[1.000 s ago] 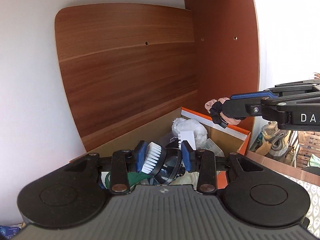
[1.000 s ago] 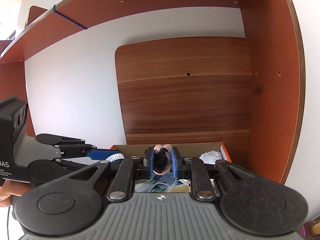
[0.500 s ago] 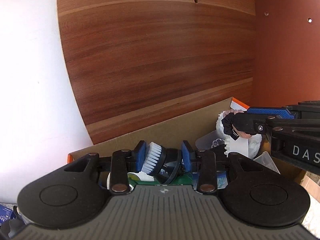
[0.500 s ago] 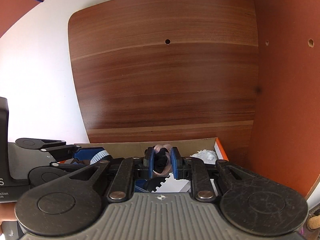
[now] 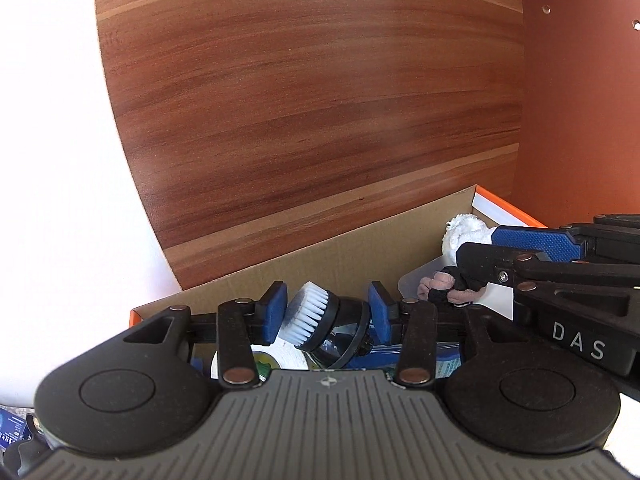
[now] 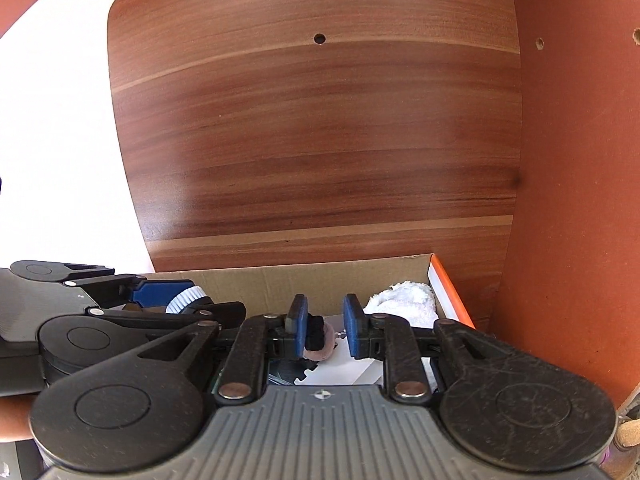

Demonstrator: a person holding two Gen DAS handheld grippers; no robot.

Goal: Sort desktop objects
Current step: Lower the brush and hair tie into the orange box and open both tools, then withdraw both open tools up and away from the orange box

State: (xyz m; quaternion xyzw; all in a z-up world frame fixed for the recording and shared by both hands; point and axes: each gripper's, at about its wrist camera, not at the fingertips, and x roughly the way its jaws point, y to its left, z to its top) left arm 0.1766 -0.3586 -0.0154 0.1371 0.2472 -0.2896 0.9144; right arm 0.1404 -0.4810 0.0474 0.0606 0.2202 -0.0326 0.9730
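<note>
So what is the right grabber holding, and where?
Nothing firmly: the right gripper has just been opening its fingers. The pink and black fabric scrunchie sits between them, touching only one finger, with a clear gap to the other.

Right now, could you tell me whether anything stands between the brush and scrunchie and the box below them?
Nothing visible does. The brush and scrunchie hang between opened jaws directly over the box, above things already in it.
</note>
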